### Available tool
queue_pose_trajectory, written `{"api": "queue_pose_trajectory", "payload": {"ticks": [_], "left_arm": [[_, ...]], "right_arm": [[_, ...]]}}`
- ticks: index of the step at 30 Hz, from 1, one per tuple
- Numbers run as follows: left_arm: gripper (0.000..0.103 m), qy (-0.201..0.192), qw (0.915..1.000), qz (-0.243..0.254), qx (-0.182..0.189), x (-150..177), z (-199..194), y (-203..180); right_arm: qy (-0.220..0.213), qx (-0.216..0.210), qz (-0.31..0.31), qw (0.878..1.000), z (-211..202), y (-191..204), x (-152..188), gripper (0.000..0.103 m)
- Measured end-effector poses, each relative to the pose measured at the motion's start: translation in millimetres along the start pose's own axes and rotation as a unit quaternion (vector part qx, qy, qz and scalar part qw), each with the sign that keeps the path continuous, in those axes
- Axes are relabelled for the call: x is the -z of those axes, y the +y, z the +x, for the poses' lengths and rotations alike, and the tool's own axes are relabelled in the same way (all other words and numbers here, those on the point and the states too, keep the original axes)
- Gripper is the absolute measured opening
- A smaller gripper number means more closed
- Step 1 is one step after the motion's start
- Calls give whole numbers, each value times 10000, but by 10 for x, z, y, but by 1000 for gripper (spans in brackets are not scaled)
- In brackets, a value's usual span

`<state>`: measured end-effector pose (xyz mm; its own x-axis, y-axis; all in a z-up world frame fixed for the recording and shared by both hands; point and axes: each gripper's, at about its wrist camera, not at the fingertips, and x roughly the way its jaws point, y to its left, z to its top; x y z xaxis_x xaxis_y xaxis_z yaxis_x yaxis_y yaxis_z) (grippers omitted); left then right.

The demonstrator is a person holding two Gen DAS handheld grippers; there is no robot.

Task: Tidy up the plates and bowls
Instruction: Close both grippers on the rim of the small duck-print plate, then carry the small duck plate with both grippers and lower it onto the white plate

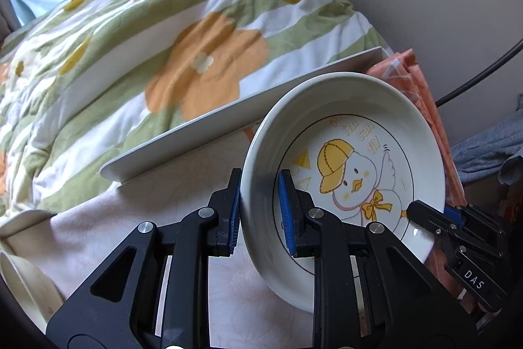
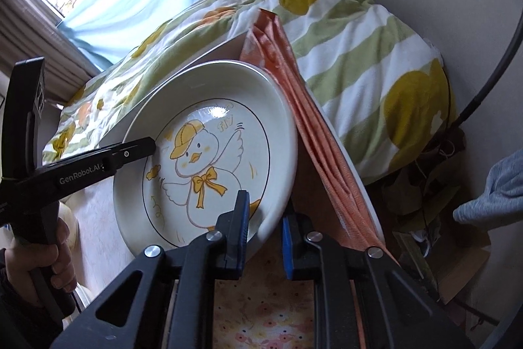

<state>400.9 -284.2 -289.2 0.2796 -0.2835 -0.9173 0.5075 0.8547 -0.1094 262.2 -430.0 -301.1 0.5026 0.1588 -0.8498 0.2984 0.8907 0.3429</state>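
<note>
The bed (image 1: 163, 54), covered by a flower-print quilt (image 2: 376, 54), fills the background beside the wall. In front of it stands the table (image 1: 183, 237) with a pale flowered cover; a white raised edge (image 1: 228, 116) runs along its far side and a folded orange cloth (image 2: 313, 133) lies along its right side.

The task object in hand is the duck plate (image 1: 359, 133), a deep white plate with a cartoon duck in a yellow cap. It is at the right part of the table, beside the orange cloth, and is tilted. Whether any part of it rests on the table cannot be determined.

A second white dish (image 1: 23, 290) is partly visible at the left edge of the table.

The left gripper (image 1: 261, 215) has its fingers clamped on the left rim of the duck plate: one blue pad on the outer wall, the other inside. The right gripper (image 2: 264, 237) has its fingers clamped on the plate's near right rim in the same way. A hand (image 2: 52, 257) holds the left gripper's handle.

Step in hand, as judged: a two-gripper grasp of the plate is established, and the lift or transfer is about to begin.

The next move calls for:
- raising both grippers together at an equal rate, so the rim does not twist in the pads;
- clearing the raised edge and the cloth;
- setting the plate down level at its storage position, probably with the other dish.
</note>
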Motion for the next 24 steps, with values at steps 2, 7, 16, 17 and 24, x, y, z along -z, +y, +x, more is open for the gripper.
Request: {"api": "queue_pose_trajectory", "payload": {"ticks": [2, 7, 16, 17, 24], "left_arm": [[19, -71, 10000, -14, 1, 42, -96, -7], [19, -324, 9994, -111, 7, 209, -451, -1], [19, -834, 9949, -549, -147, 752, -1356, 104], [19, -868, 9944, -583, -177, 820, -1427, 128], [19, -1069, 9893, -957, -277, 1519, -1951, 349]], "right_arm": [[-21, -5, -49, 10000, -55, 19, 16, 16], [-137, -51, -204, 9997, -272, 121, 50, 16], [-269, -278, -631, 9973, -832, 548, 283, 16], [-275, -317, -702, 9967, -901, 615, 337, 16], [-290, -523, -1033, 9928, -1241, 992, 750, 16]]}}
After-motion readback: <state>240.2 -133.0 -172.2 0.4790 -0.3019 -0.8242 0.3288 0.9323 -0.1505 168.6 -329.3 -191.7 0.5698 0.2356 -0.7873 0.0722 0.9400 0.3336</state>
